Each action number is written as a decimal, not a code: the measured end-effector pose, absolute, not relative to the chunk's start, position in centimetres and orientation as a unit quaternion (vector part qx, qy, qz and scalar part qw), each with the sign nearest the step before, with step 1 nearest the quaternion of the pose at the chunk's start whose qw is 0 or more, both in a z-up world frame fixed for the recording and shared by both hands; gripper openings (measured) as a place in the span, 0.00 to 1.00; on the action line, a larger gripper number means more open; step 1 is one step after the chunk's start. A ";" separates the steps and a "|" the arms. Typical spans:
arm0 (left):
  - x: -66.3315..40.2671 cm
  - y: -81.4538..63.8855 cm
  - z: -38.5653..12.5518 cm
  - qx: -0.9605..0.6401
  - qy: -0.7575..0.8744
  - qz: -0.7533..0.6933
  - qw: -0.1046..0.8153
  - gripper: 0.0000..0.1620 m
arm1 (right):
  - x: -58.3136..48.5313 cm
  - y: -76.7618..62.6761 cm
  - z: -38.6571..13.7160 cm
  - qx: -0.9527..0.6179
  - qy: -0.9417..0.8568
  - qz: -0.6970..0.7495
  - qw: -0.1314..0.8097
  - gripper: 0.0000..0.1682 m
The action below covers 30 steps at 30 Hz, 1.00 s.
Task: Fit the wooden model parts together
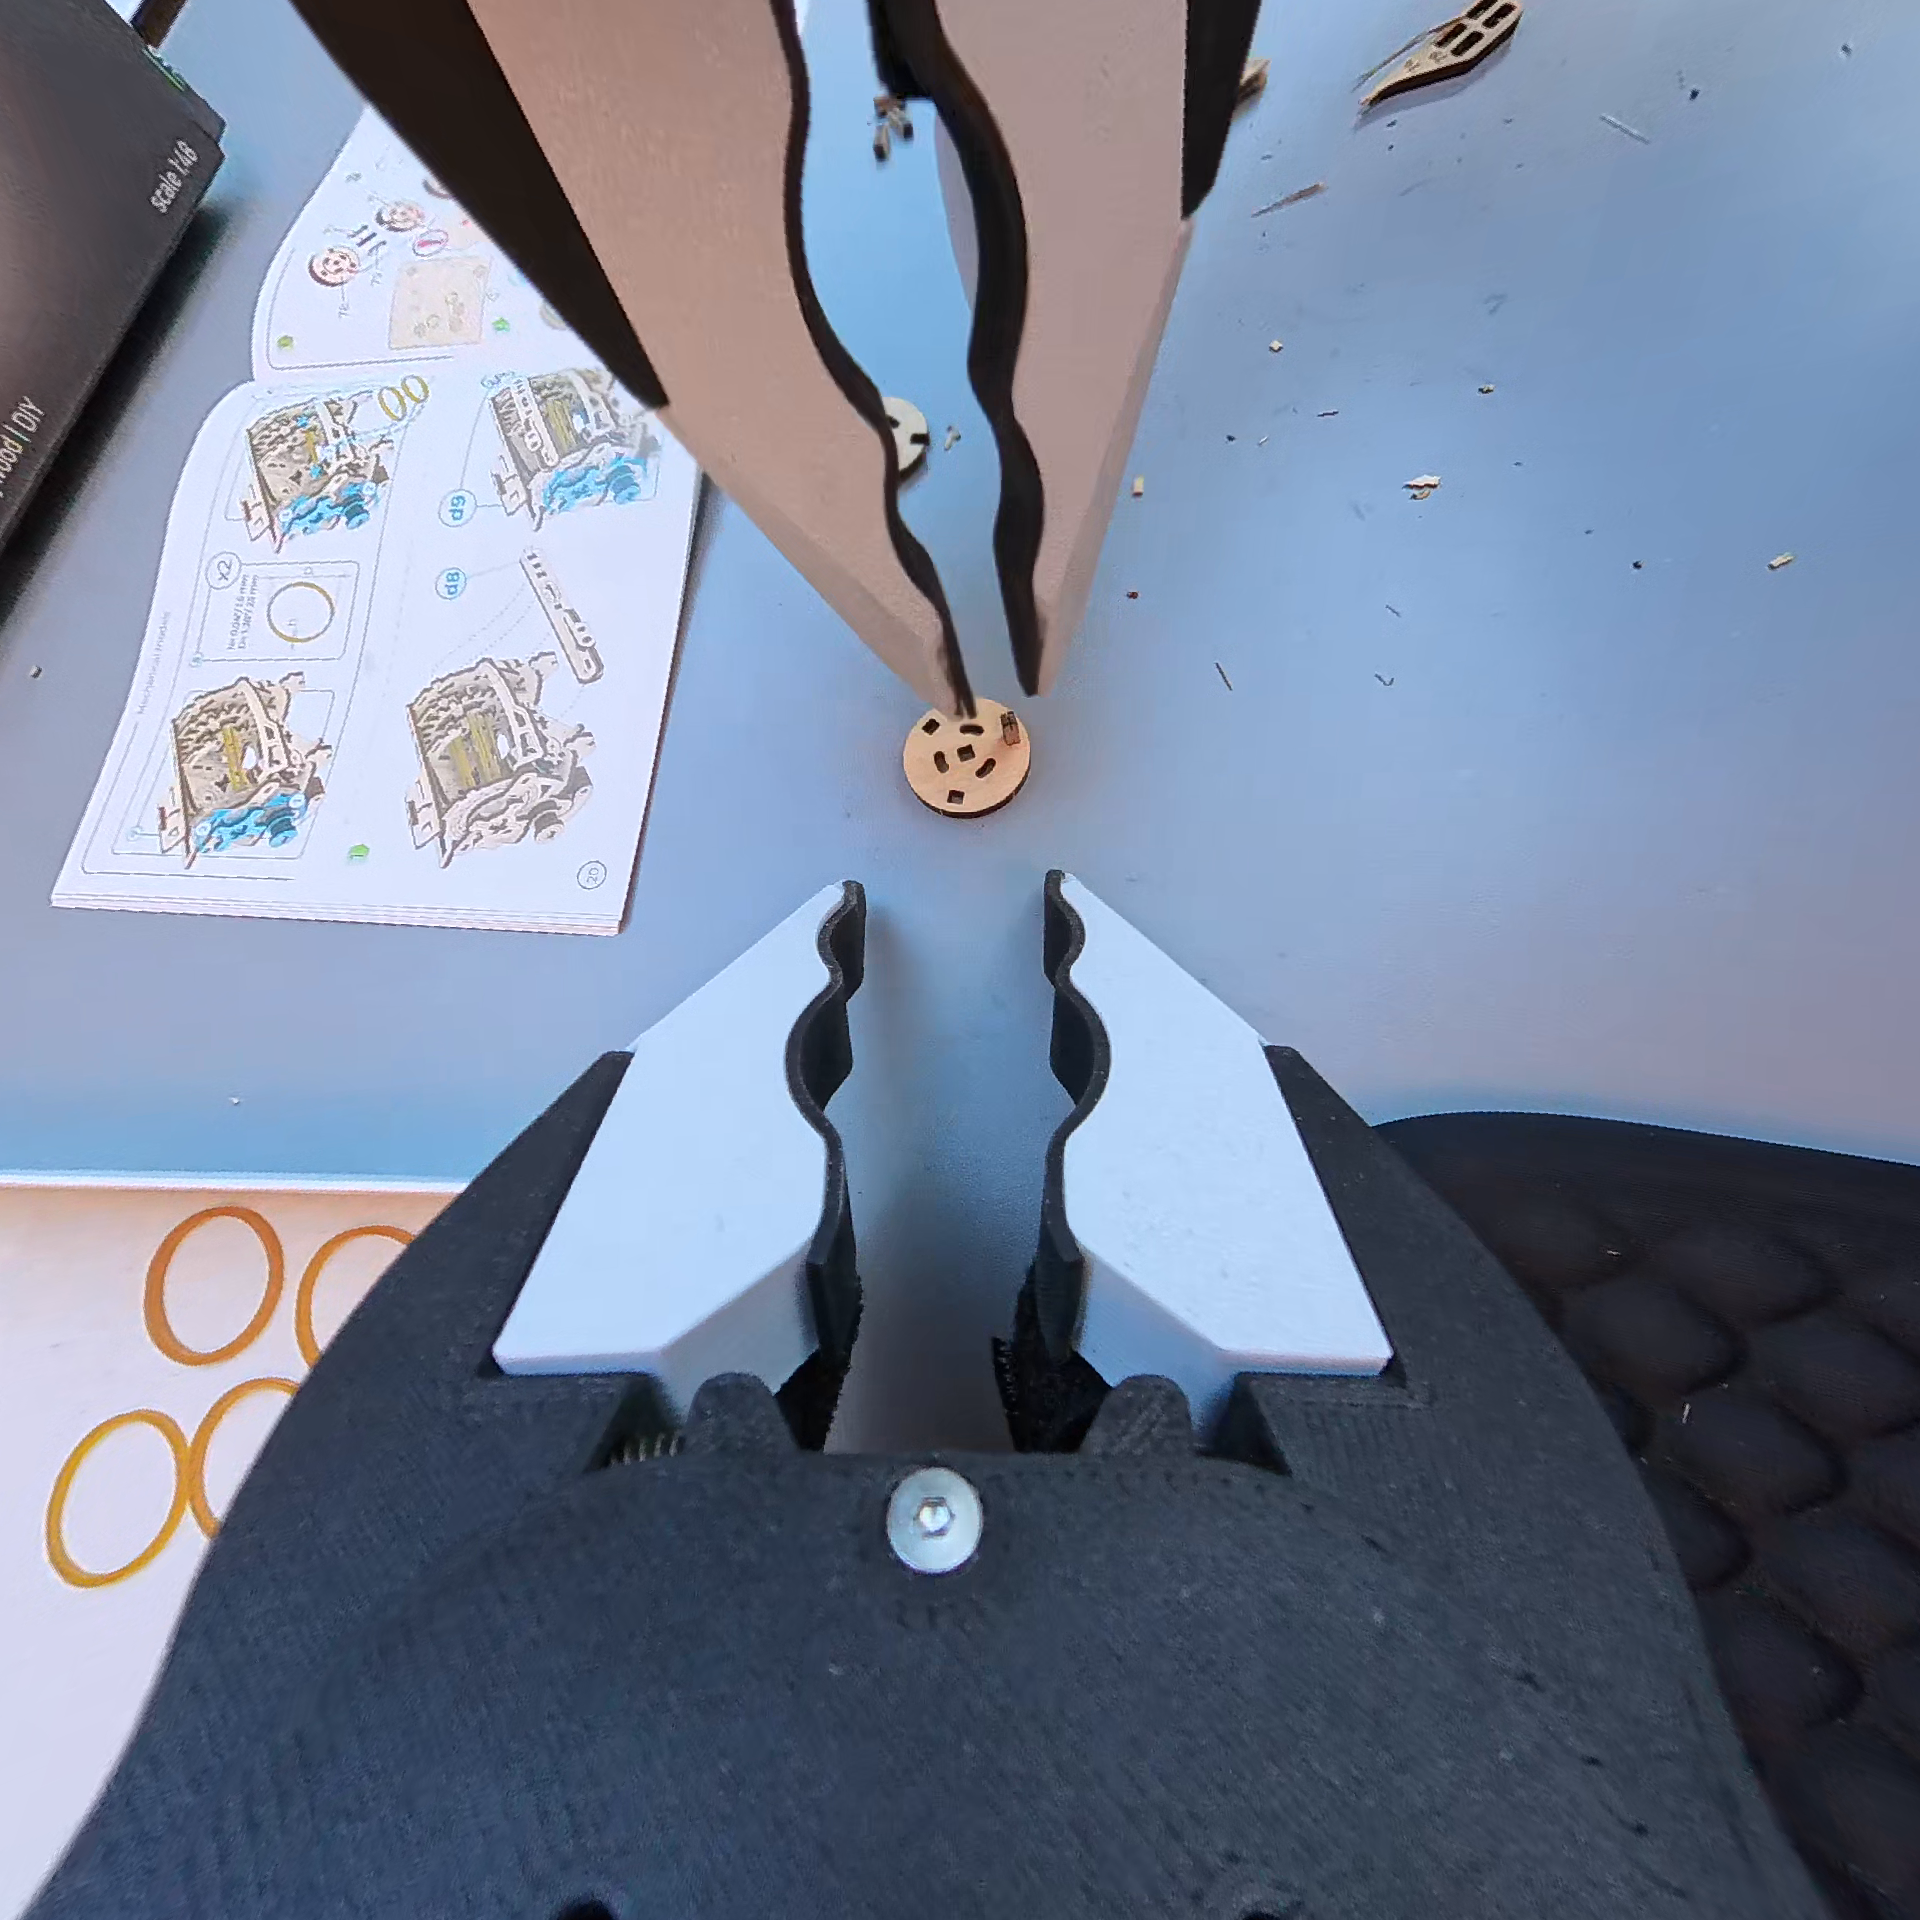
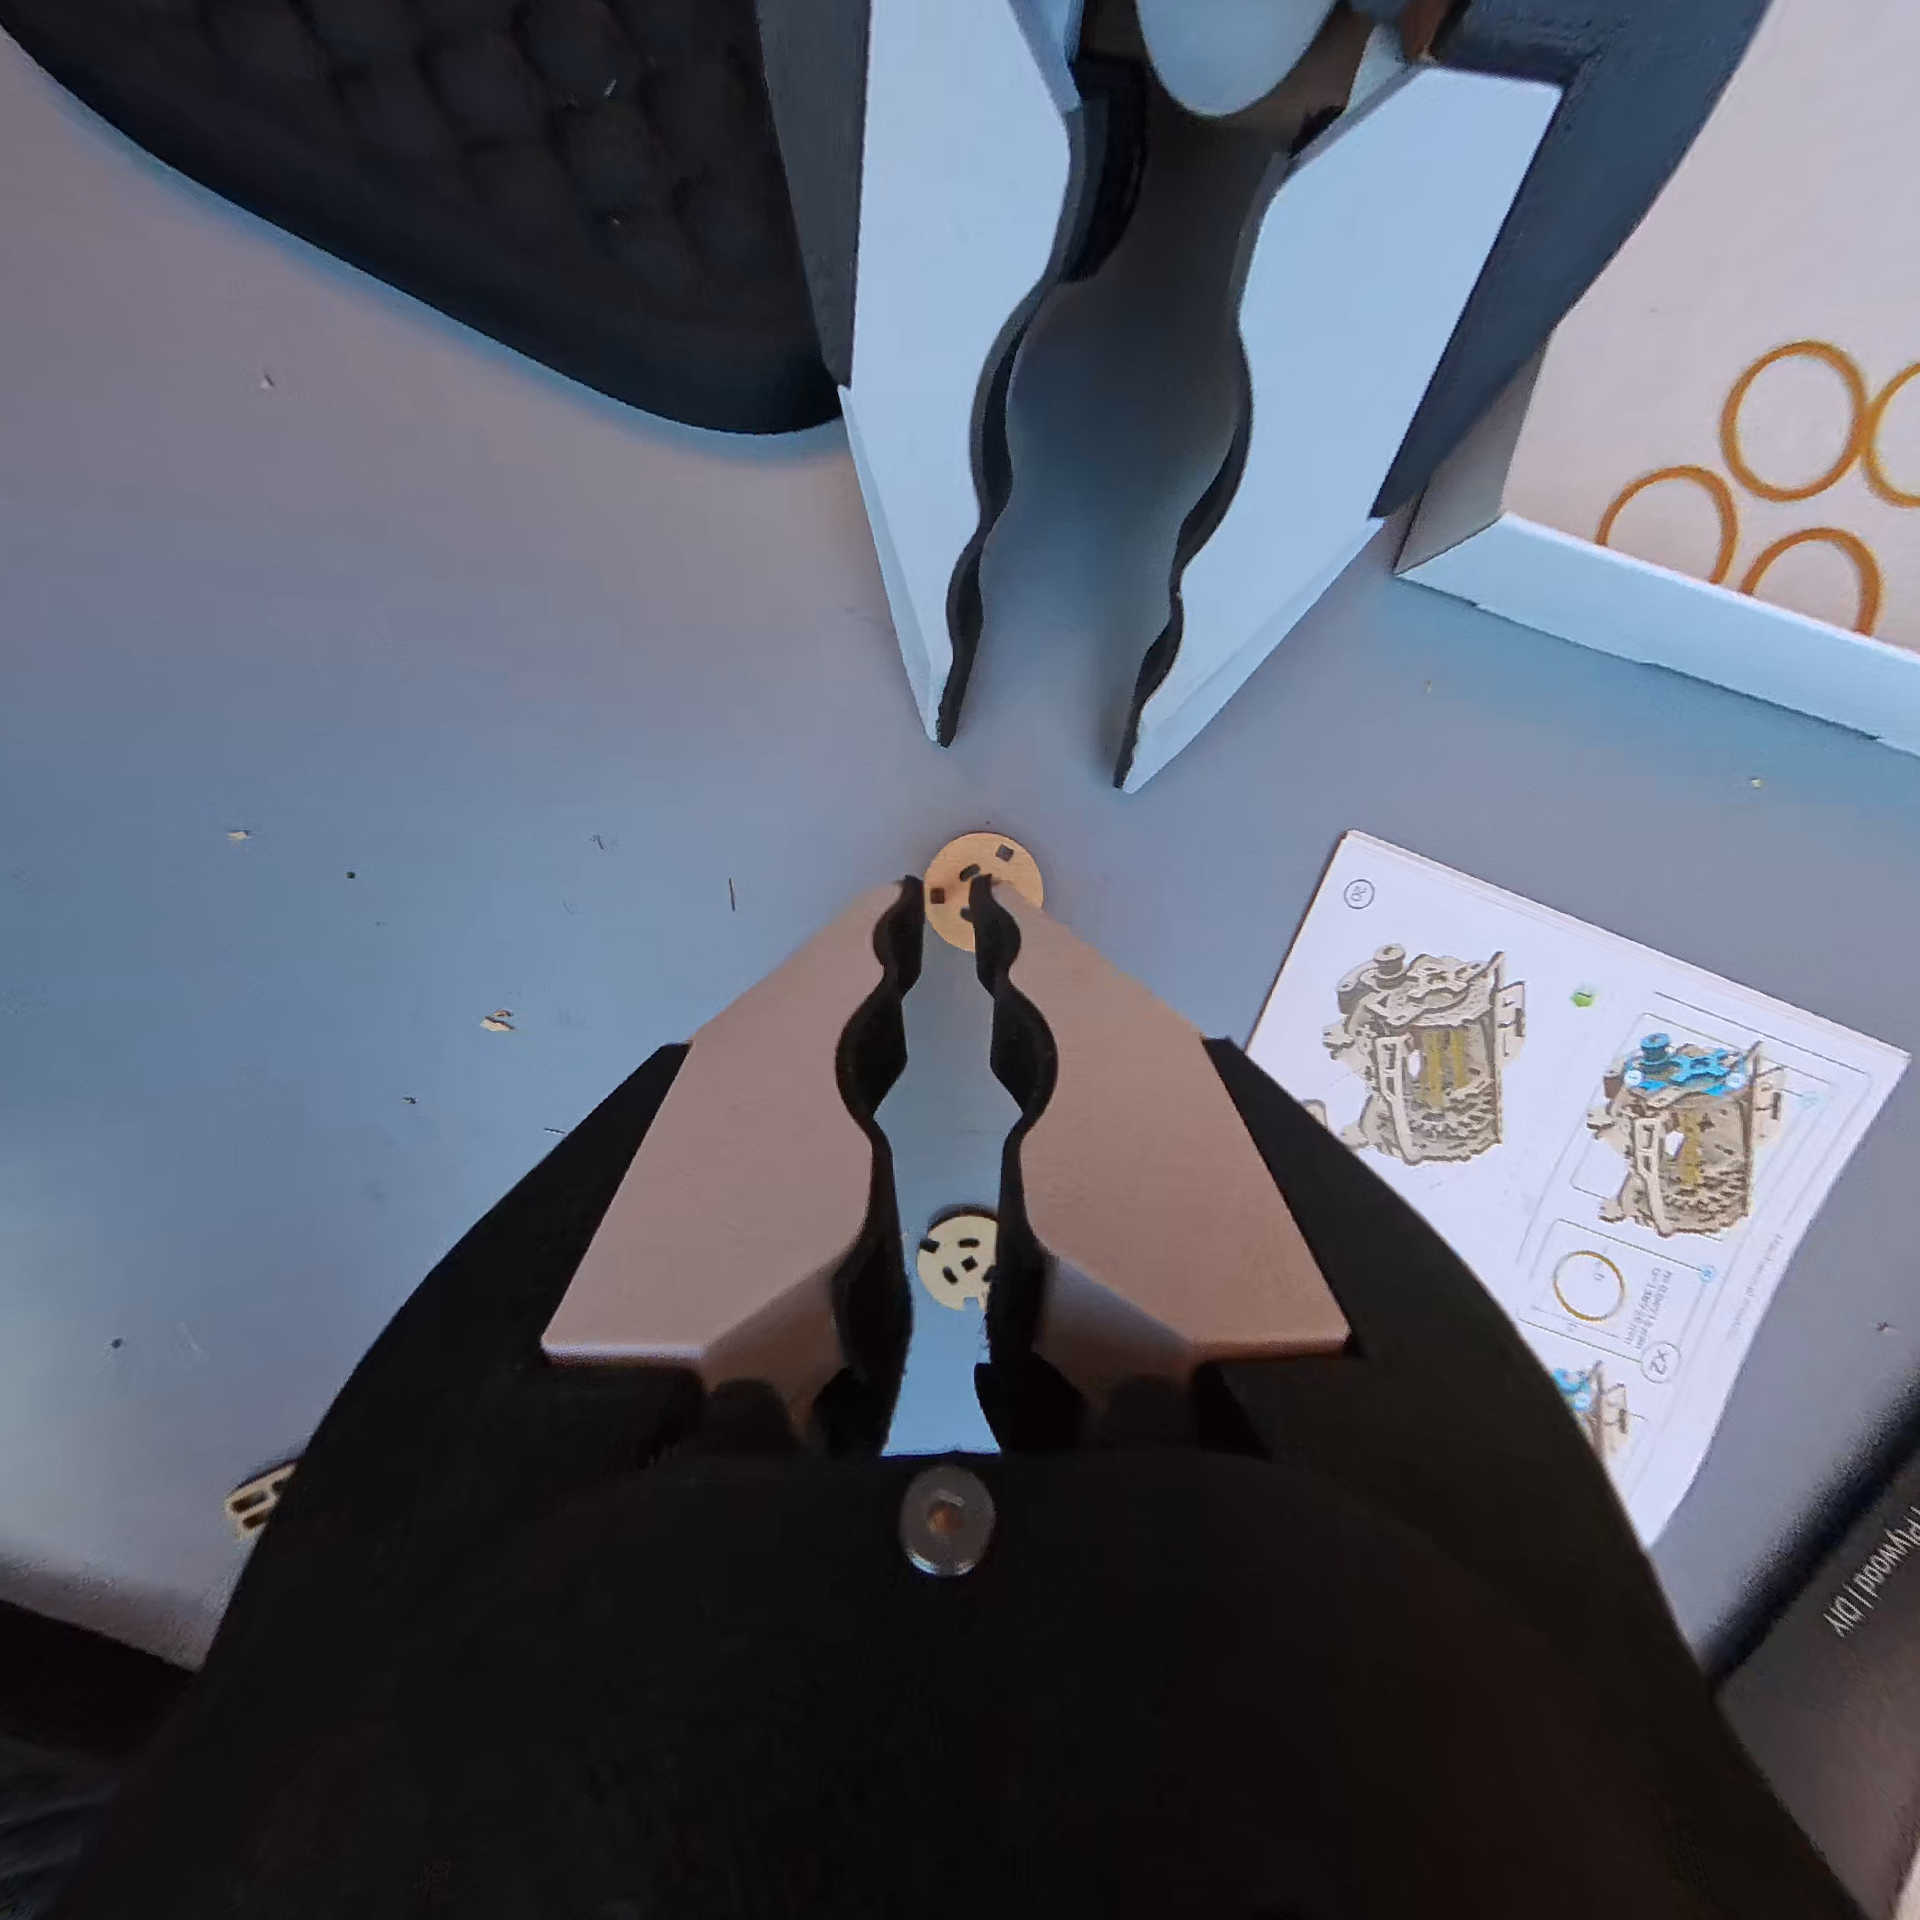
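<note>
Presently: slotted wooden disc (image 1: pixel 966 762) flat on table (image 1: pixel 1455 831), under right gripper (image 2: pixel 948 902) tips, jaws slightly parted, empty. Left gripper (image 1: pixel 954 894) spread, just short. We should straddle the rim squarely before closing.

Open grey counter (image 1: pixel 1507 831) is seen right of the small wooden disc (image 1: pixel 966 764) at frame centre. The left side is taken up by an instruction booklet (image 1: pixel 395 644); a black cushioned pad (image 1: pixel 1683 1351) is found lower right, a tray of rubber bands (image 1: pixel 104 1351) lower left.
</note>
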<state>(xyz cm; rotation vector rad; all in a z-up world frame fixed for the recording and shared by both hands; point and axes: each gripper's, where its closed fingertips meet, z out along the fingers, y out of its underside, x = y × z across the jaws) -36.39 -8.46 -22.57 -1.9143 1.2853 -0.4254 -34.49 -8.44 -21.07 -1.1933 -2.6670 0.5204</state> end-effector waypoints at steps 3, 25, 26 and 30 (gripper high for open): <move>-36.4 -8.5 -22.6 -0.754 0.502 -0.171 0.388 0.21 | -34.4 -8.4 -21.4 -0.392 -0.904 0.150 0.087 0.05; -36.4 -8.5 -22.6 -0.755 0.500 -0.176 0.386 0.20 | -34.1 -8.4 -22.6 -0.387 -0.914 0.104 0.069 0.02; -36.4 -8.5 -22.6 -0.755 0.500 -0.176 0.385 0.20 | -34.1 -8.3 -22.5 -0.386 -0.914 0.103 0.071 0.02; -36.4 -8.5 -22.6 -0.756 0.499 -0.176 0.385 0.20 | -34.2 -8.3 -22.4 -0.385 -0.914 0.103 0.074 0.01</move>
